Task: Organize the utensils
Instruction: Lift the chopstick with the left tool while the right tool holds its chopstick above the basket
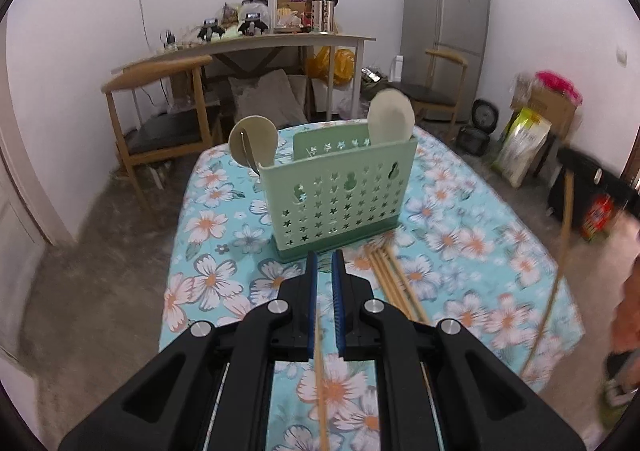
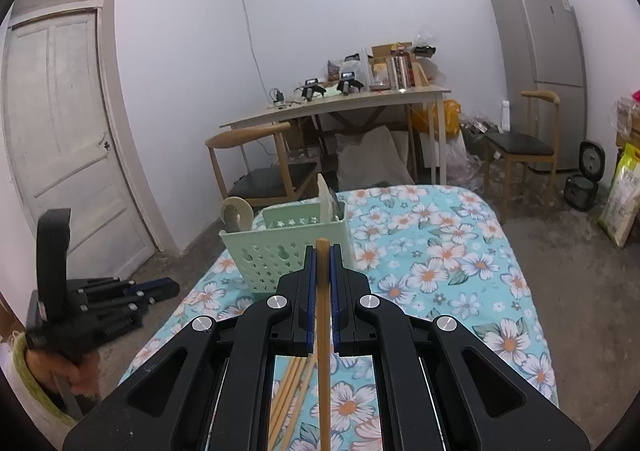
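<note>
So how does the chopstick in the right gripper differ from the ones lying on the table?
The held chopstick is single, lifted and clamped in the right gripper, pointing at the green basket. The loose chopsticks are several, lying flat together on the flowered cloth. All are plain, light wood.

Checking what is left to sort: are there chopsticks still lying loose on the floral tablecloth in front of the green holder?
Yes, several wooden chopsticks lie in a bunch on the floral tablecloth, just in front of the green holder.
</note>
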Demonstrator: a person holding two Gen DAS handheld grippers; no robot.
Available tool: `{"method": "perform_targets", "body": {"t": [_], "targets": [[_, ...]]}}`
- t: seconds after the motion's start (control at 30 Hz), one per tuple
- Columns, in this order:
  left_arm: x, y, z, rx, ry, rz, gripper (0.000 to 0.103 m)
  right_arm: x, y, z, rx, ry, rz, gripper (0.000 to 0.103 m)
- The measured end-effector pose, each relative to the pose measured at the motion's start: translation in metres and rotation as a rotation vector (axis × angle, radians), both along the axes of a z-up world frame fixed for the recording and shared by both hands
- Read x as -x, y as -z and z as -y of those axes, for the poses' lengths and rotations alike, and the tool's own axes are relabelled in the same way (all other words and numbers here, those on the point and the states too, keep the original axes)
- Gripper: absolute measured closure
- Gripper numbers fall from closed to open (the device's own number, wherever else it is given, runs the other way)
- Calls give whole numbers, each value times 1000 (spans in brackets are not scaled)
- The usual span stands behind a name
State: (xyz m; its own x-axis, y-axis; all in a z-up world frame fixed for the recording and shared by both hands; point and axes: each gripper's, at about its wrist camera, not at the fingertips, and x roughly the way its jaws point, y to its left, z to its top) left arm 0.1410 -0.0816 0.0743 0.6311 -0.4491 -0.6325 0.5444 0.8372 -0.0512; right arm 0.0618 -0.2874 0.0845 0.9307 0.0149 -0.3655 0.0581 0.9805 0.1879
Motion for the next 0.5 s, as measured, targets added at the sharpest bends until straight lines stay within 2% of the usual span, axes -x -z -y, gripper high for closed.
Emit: {"method": "perform_targets", "body": {"t": [0.1, 0.2, 0.27, 0.43, 0.5], "targets": [[-2, -13, -9, 37, 2, -14, 98, 2, -1, 0, -9, -4, 12, 98], [-2, -19, -9, 18, 3, 5, 99, 3, -2, 2, -22, -8, 18, 98], [-5, -13, -4, 4, 20, -23, 98, 4, -1, 4, -32, -13, 20, 98], [-24, 31, 13, -40, 67, -195, 97, 3, 2, 7, -45, -20, 14, 98], [-39, 60, 19, -79, 72, -303, 93, 2, 3, 9, -54, -24, 8, 98]]}}
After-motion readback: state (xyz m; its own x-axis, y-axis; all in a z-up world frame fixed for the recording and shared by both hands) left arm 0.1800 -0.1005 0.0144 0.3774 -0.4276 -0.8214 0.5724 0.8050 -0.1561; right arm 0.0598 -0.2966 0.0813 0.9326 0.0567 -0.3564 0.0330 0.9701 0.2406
